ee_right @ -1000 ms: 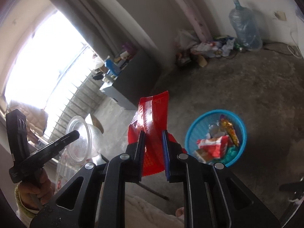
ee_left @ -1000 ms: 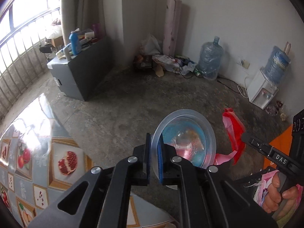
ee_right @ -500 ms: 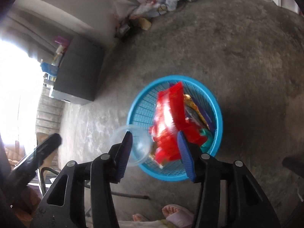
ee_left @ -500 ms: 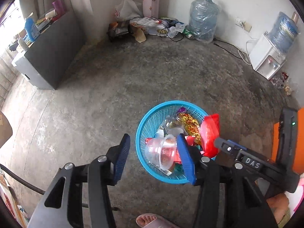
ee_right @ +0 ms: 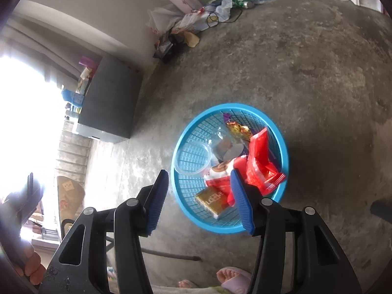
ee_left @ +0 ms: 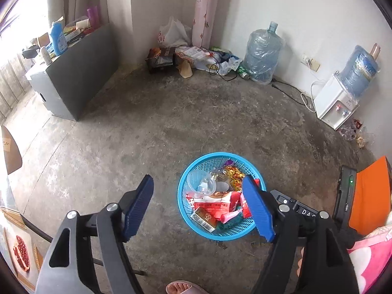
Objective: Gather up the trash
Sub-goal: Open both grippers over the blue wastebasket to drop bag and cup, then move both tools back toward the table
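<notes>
Dropped: one cup (ee_left: 201,184), one wrapper (ee_right: 262,164).

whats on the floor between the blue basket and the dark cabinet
Nothing: only bare concrete floor lies between the basket and the cabinet, seen in both wrist views.

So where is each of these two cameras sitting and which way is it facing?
Left wrist: rides the left gripper, angled down at the concrete floor and round blue plastic basket; jaws opening, empty; the person's sandalled toes show.
Right wrist: rides the right gripper, angled down at the same basket from a rolled angle; jaws opening, empty; sandalled feet show.
Shared: basket, clear plastic cup, dark cabinet.
</notes>
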Demonstrator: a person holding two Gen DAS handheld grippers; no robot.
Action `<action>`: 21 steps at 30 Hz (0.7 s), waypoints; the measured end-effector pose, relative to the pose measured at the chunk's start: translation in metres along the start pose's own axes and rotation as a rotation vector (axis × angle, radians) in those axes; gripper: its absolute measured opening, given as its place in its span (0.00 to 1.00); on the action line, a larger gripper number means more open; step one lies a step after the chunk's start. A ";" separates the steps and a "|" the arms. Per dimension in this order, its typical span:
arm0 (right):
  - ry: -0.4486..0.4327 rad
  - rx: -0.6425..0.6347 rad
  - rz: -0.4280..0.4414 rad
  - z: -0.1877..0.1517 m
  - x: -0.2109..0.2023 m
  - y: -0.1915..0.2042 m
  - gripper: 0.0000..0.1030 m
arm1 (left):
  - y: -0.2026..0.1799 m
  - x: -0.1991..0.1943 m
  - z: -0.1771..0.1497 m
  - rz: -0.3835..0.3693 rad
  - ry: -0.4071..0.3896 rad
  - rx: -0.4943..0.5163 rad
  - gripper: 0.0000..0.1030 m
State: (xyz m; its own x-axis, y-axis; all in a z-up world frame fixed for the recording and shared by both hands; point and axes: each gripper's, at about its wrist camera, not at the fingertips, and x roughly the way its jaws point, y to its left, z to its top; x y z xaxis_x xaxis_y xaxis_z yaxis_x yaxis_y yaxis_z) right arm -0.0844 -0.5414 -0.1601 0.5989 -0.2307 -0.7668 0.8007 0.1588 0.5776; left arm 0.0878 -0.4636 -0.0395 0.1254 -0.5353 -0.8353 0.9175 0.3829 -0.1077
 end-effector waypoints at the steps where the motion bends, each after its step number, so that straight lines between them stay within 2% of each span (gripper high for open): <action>1: -0.015 -0.013 0.004 -0.001 -0.006 0.005 0.50 | 0.003 -0.012 -0.001 -0.013 -0.017 -0.003 0.75; 2: -0.031 -0.030 0.001 -0.002 -0.013 0.011 0.53 | 0.004 -0.023 -0.003 -0.026 -0.034 -0.004 0.76; 4: -0.058 -0.081 -0.012 -0.009 -0.030 0.027 0.58 | 0.010 -0.047 -0.010 -0.062 -0.057 -0.011 0.86; 6: -0.091 -0.147 -0.040 -0.017 -0.051 0.045 0.65 | 0.020 -0.065 -0.020 -0.082 -0.058 -0.028 0.92; 8: -0.133 -0.211 -0.064 -0.026 -0.070 0.062 0.76 | 0.031 -0.084 -0.032 -0.079 -0.062 -0.051 0.92; 13: -0.236 -0.401 -0.147 -0.048 -0.107 0.107 0.92 | 0.061 -0.143 -0.066 -0.055 -0.115 -0.148 0.94; 16: -0.282 -0.496 -0.182 -0.061 -0.121 0.133 0.92 | 0.082 -0.179 -0.087 0.013 -0.167 -0.212 0.94; 21: -0.345 -0.638 -0.225 -0.093 -0.131 0.169 0.92 | 0.119 -0.229 -0.133 0.156 -0.203 -0.316 0.94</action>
State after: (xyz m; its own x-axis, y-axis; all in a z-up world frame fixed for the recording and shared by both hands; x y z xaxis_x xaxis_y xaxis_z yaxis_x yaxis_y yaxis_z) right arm -0.0263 -0.3953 0.0118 0.4668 -0.5934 -0.6557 0.8172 0.5729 0.0634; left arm 0.1183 -0.1955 0.0678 0.3545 -0.5780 -0.7350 0.7245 0.6667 -0.1748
